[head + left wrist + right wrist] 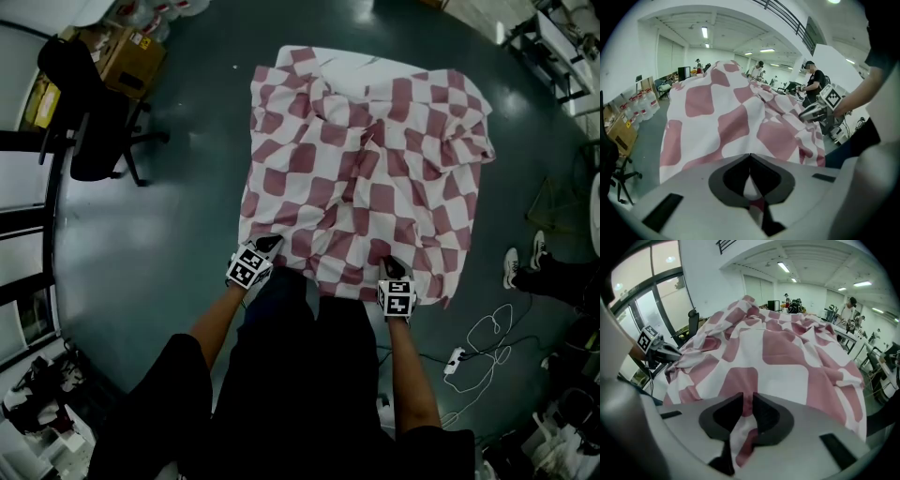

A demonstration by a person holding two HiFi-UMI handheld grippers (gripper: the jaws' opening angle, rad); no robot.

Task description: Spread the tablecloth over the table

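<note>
The checked tablecloth (pixel 366 178) lies rumpled across the worktop, which it hides, with its near edge at the person's body. The left gripper (pixel 750 156) has its jaws pressed fully together on a thin fold of that near edge. The right gripper (pixel 747 400) has its jaws almost together, clamping a thicker bunch of the same edge.

Black short sleeves, dark trousers; left gripper (pixel 270 244) and right gripper (pixel 390 263) each bear 1 black-and-white marker cube.
</note>
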